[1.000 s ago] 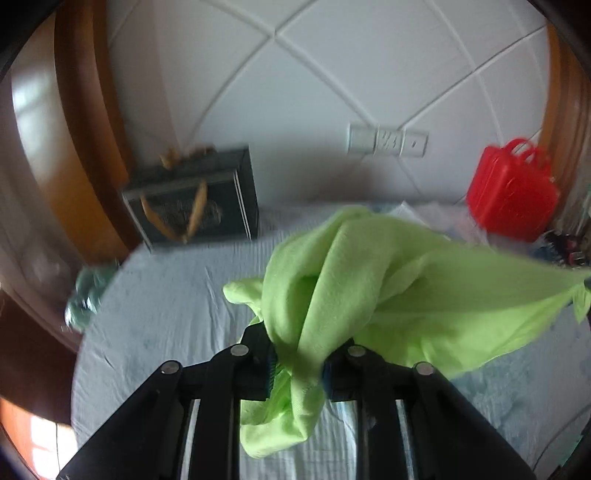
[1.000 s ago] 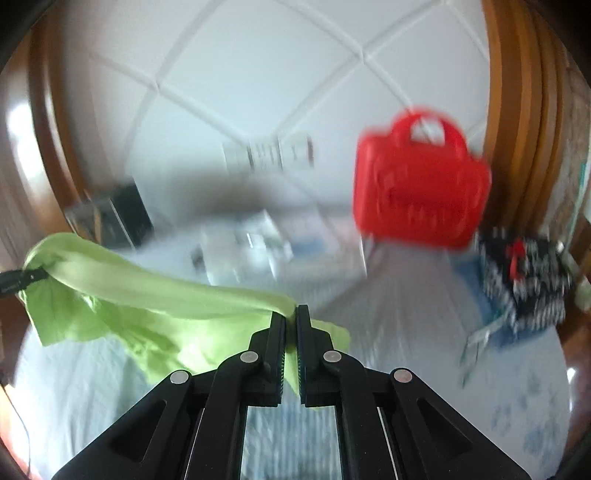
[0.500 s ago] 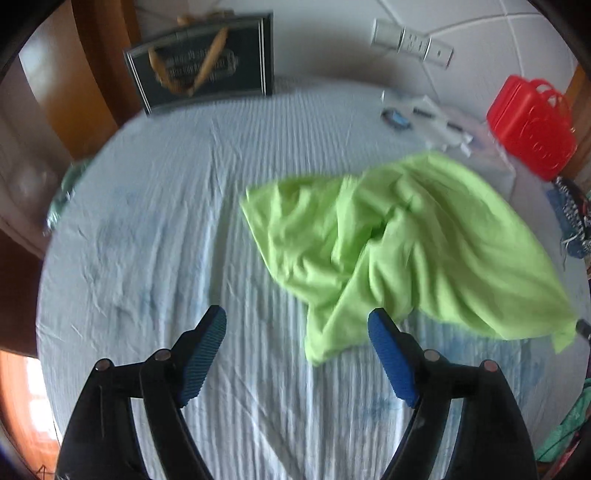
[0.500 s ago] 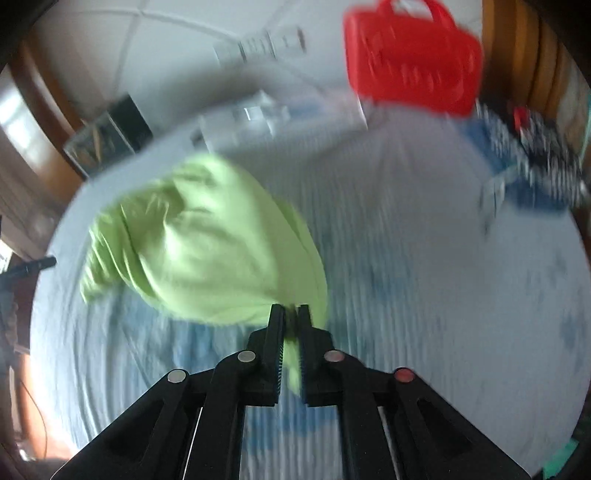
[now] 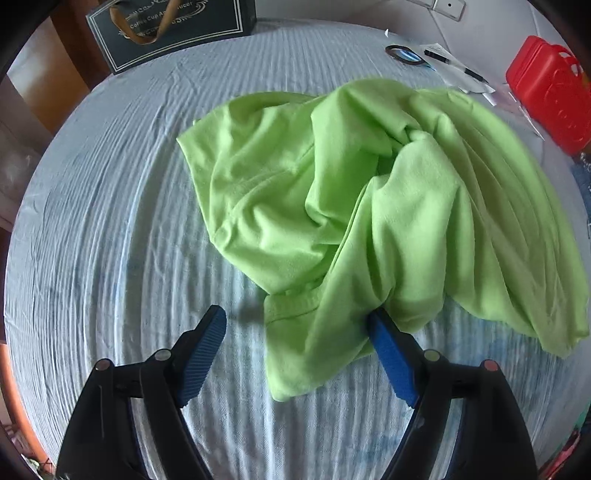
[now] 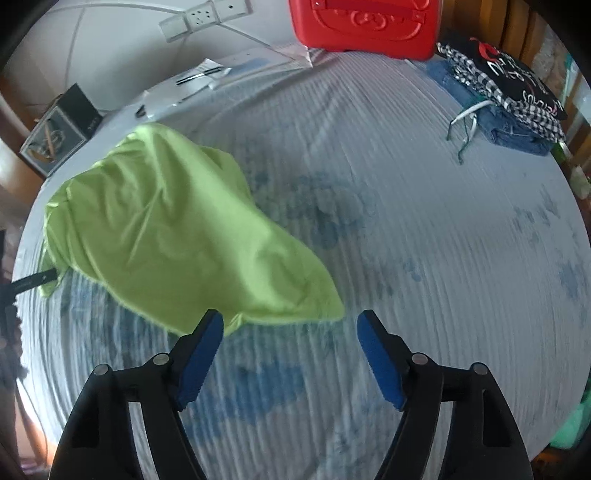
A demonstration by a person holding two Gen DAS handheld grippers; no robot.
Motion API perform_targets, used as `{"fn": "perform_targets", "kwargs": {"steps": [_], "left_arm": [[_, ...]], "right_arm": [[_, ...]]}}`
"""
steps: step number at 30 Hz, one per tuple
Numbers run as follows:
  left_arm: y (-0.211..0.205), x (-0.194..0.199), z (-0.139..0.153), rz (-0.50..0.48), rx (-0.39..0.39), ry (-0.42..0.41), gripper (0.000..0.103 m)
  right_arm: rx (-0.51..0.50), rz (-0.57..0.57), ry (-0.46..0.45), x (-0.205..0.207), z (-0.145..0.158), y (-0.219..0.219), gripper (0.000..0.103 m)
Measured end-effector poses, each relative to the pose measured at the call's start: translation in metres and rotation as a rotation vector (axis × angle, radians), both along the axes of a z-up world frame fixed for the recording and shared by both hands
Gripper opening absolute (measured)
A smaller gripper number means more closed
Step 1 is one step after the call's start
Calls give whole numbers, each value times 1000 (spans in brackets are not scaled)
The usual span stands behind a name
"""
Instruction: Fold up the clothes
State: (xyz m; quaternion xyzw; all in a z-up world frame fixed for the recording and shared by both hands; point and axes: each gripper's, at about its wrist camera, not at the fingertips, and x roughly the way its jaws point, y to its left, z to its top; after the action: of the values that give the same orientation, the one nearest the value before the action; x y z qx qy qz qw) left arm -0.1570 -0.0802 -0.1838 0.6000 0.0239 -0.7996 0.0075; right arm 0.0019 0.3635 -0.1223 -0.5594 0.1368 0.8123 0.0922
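A lime-green garment (image 5: pixel 351 206) lies crumpled on the pale blue striped bed sheet (image 5: pixel 110 221). My left gripper (image 5: pixel 297 328) is open above its near end, with a flap of the cloth lying between the blue pads and touching the right pad (image 5: pixel 388 350). In the right wrist view the same garment (image 6: pixel 177 240) spreads to the left, its near corner just ahead of my open right gripper (image 6: pixel 290 328). Nothing is held between the right pads. The left gripper's dark tip (image 6: pixel 33 282) shows at the garment's far left edge.
A dark gift bag (image 5: pixel 170 29) stands at the bed's far left. A red plastic case (image 6: pixel 362 26) sits at the far edge by papers and pens (image 5: pixel 443 66). Folded jeans and a checked black cloth (image 6: pixel 506 99) are stacked at the right.
Both grippers held the garment stretched in the air a second ago. It dropped onto the bed; the left opened first, then the right opened and let go of its corner.
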Motion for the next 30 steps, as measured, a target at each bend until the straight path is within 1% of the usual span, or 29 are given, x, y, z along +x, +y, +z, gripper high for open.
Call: {"fn": "perform_targets", "kwargs": {"steps": [1,2,3,4,5,6,7,8,10,12,13,15,16,18,21,23,24,25,27,28,29,30], "left_arm": [[0,0,1,0,20,-8,60],[3,0,4,-10,17,-11,39],[6,0,7,-25,-7,-12,24],[9,-1,13,-45,-33,-2,16],[11,-1,21,-61,-56,17,11],[12,-1,32,-72,-75,37,11],[9,0,44,-74,-82,60,11],[4,1,58,-69,-80,85,11],[-7,4,86,-61,-76,135,11],[-21,14,109,-56,-58,170,11],[-26,20,118,-58,-53,180,11],[-37,35,123,-65,-21,168,11],[-43,45,120,-68,-7,153,11],[-52,65,107,-69,12,115,11],[-54,86,77,-57,33,51,11],[-55,98,59,-46,49,9,11],[-54,100,56,-42,52,3,11],[-52,102,57,-42,49,6,11],[-48,104,69,-44,36,47,11],[-47,105,77,-45,41,67,11],[-45,106,85,-47,45,87,11],[-45,107,89,-48,46,94,11]], "right_arm": [[3,1,-9,-5,-5,0,81],[6,2,-18,-11,-10,0,81],[11,8,-30,-17,-16,-2,81],[25,33,-43,-23,-19,-8,81],[40,61,-56,-28,-23,-15,73],[56,88,-70,-33,-26,-22,35],[79,109,-80,-37,-26,-28,11],[89,127,-70,-40,-21,-33,5],[95,147,-28,-40,-3,-39,5],[84,141,44,-32,26,-36,5],[74,134,84,-24,44,-32,5],[42,124,117,-6,65,-23,5],[26,119,132,4,75,-19,5],[20,120,113,24,80,-18,5],[-16,121,36,47,64,-19,5],[-48,115,-9,58,48,-22,7],[-64,110,-23,61,41,-24,11],[-58,99,-21,61,41,-26,14],[-38,77,-13,60,42,-29,32],[-37,67,7,60,48,-31,38],[-32,59,27,58,55,-31,52],[-19,52,50,57,62,-33,70]]}}
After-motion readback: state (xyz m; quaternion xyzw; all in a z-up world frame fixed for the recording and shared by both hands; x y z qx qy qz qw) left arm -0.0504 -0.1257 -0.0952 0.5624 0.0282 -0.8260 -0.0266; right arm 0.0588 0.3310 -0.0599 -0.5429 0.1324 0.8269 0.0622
